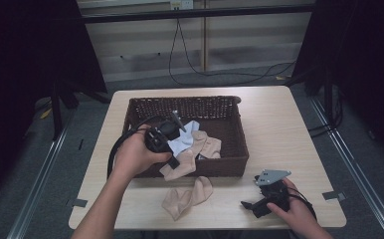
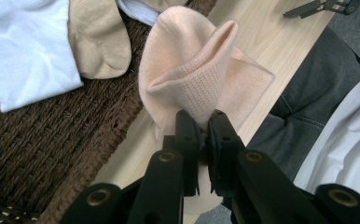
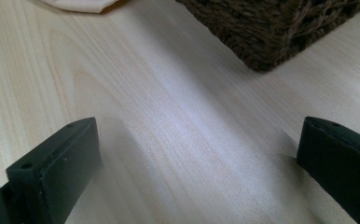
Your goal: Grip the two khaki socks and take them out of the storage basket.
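My left gripper [image 1: 172,162] [image 2: 201,119] is shut on the ribbed cuff of a peach sock [image 2: 192,70] [image 1: 182,169], which drapes over the front rim of a brown wicker basket [image 1: 232,107] [image 2: 52,140]. A second peach sock [image 1: 187,196] lies on the table in front of the basket. Inside the basket are a white cloth [image 1: 185,139] [image 2: 24,51] and another beige sock [image 1: 207,147] [image 2: 99,42]. My right gripper [image 1: 247,205] [image 3: 197,135] rests low on the table at the front right, open wide, with bare wood between its jaws.
The light wooden table [image 1: 274,134] [image 3: 169,93] has free room right of the basket. A basket corner [image 3: 271,28] sits ahead of the right gripper. The person's grey and white clothing [image 2: 322,116] is close to the table's front edge. Cables trail on the floor behind.
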A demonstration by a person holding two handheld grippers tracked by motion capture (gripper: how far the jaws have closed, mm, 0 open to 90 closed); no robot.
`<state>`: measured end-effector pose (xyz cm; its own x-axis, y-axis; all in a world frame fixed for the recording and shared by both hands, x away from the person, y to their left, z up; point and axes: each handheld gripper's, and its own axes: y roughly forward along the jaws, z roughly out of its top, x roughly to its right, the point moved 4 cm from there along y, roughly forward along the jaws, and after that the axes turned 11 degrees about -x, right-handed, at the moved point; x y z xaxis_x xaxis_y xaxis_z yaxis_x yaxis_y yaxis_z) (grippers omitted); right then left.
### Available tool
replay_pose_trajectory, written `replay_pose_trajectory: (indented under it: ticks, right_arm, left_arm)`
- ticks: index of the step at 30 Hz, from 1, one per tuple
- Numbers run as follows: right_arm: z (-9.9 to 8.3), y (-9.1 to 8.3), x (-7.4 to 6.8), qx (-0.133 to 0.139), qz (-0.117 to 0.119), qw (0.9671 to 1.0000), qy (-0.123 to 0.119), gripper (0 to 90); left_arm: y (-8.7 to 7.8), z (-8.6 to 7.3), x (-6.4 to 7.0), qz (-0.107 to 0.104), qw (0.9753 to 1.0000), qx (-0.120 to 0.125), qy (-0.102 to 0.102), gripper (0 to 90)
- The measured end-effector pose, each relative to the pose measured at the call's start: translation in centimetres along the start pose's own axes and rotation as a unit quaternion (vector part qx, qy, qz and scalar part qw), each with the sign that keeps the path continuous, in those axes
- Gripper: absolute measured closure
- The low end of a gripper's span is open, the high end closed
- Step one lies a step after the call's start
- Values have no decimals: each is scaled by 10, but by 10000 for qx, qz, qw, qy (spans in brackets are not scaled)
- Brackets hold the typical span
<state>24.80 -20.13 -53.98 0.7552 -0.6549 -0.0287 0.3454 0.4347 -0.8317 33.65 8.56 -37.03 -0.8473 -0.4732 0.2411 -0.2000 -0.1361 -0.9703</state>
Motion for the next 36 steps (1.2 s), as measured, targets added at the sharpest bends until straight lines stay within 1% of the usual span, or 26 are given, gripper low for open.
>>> replay_pose_trajectory:
  ticks: [3,4,5,6,7,8,9,10,15,17,18,19,20,21,22,23,25,26,27,29,30,31,32,33,35,36]
  right_arm:
    - [0,0,0,2,-2,10000,-8,0]
    - [0,0,0,2,-3,10000,-7,0]
    - [0,0,0,1,0,10000,-4,0]
    - [0,0,0,3,-2,10000,-8,0]
    - [0,0,0,-7,2,10000,4,0]
    - [0,0,0,-9,5,10000,11,0]
    - [0,0,0,-9,3,10000,11,0]
    - [0,0,0,-8,2,10000,7,0]
    - [0,0,0,-7,1,10000,5,0]
    - [0,0,0,-10,4,10000,12,0]
    - [0,0,0,-10,3,10000,11,0]
    - [0,0,0,-10,4,10000,12,0]
    - [0,0,0,-8,2,10000,6,0]
    - [0,0,0,-8,2,10000,6,0]
    - [0,0,0,-9,4,10000,12,0]
    - [0,0,0,-8,2,10000,6,0]
    - [0,0,0,-14,2,10000,-9,0]
    - [0,0,0,-17,4,10000,-2,0]
    - [0,0,0,-13,2,10000,-9,0]
    - [0,0,0,-15,3,10000,-3,0]
    - [0,0,0,-14,1,10000,-8,0]
    - [0,0,0,-16,4,10000,-4,0]
    - [0,0,0,-16,5,10000,-3,0]
    - [0,0,0,-14,2,10000,-9,0]
    - [0,0,0,-13,2,10000,-10,0]
    - [0,0,0,-16,3,10000,-2,0]
  left_arm:
    - [4,-1,0,16,10000,23,-2,842]
    - [6,-1,1,-3,10000,39,-38,842]
    - [7,-1,1,17,10000,20,31,842]
    - [9,-1,1,14,10000,56,-6,840]
    - [10,-1,1,29,10000,43,26,840]
    - [12,0,1,32,10000,56,1,840]
    - [13,0,1,34,10000,47,47,839]
    - [15,0,2,8,10000,80,-16,839]
    - [19,0,2,-12,9999,94,50,833]
    - [21,0,3,-42,9998,135,110,808]
    - [21,-1,4,-103,9998,141,63,773]
    - [21,-1,4,-141,9997,162,63,723]
    - [21,-1,4,-225,9996,172,-12,665]
    - [21,-2,4,-267,9995,156,21,642]
    - [22,-2,5,-325,9993,190,-14,626]
    - [22,-3,4,-376,9991,191,13,586]
    - [22,-4,3,-344,9992,196,-1,472]
    - [22,-6,3,-317,9994,168,-22,445]
    - [23,-7,3,-312,9993,194,-27,418]
    - [23,-9,1,-313,9992,253,-45,332]
    - [23,-11,0,-320,9991,277,-40,317]
    - [24,-13,0,-282,9991,312,-85,283]
    - [24,-15,-1,-257,9992,295,-78,246]
    - [25,-17,-1,-265,9991,325,-77,221]
    - [26,-20,-2,-197,9990,389,-57,171]
    - [27,-22,-2,-210,9990,392,-69,155]
